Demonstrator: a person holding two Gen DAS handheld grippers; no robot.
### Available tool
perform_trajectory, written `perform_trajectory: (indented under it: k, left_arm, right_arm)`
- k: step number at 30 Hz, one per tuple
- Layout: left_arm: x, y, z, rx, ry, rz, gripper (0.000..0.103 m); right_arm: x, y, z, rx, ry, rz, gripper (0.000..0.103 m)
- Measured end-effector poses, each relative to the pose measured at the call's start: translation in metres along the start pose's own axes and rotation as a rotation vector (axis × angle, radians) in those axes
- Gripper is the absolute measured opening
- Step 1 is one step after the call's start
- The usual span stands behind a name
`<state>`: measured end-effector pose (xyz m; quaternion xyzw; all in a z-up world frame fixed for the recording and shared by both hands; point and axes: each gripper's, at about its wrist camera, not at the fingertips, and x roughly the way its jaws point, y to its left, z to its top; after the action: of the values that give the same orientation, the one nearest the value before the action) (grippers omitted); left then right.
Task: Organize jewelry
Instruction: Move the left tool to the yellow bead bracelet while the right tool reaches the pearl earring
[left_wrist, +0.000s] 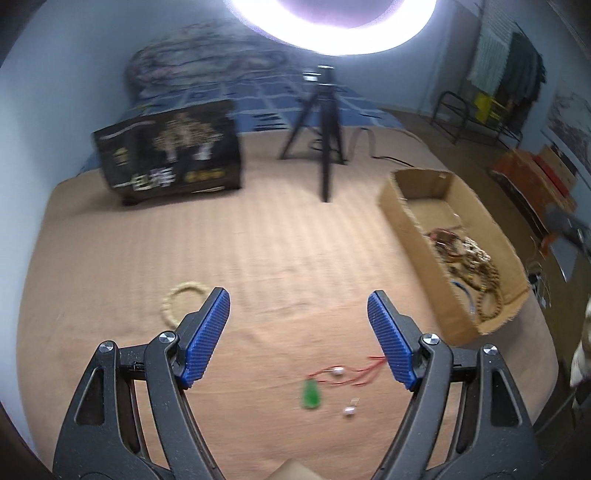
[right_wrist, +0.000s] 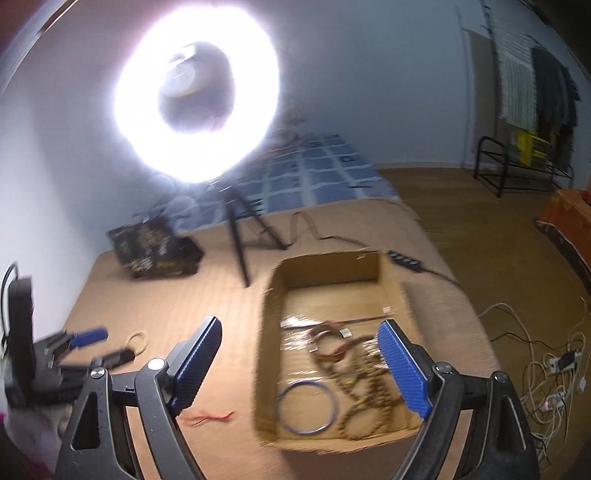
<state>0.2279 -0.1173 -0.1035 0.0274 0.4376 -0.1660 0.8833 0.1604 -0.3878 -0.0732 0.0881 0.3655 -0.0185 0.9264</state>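
Note:
My left gripper is open and empty above the tan cloth. Below it lie a green pendant on a red cord and two small silver beads. A pale beaded bracelet lies to its left; it also shows in the right wrist view. My right gripper is open and empty, above the near left part of the cardboard box. The box holds bead necklaces and a blue ring. The left gripper shows at the left of the right wrist view.
A black printed box stands at the back left. A tripod with a bright ring light stands behind the middle. Cables lie on the floor to the right. The cardboard box sits at the cloth's right edge.

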Motion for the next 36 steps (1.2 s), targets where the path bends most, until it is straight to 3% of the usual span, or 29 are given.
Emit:
perform_trajectory:
  k: [9,18,32,36]
  left_arm:
    - [-0.002,0.072,-0.012,-0.076,0.016,0.070,0.079]
    - [0.006,0.131,-0.021,-0.202,0.053,0.081,0.079]
    - [0.069,0.131,-0.022,-0.212,0.139,0.084,0.079]
    - [0.085,0.132,-0.023,-0.218,0.151,0.092,0.079]
  right_arm:
    - [0.017,0.074,-0.040,-0.150,0.126,0.151,0.086]
    - [0.040,0.129,-0.100,-0.335,0.270,0.188,0.078]
    - [0.073,0.147,-0.140,-0.409,0.392,0.212,0.066]
    - [0.078,0.148,-0.146,-0.438,0.409,0.212,0.055]
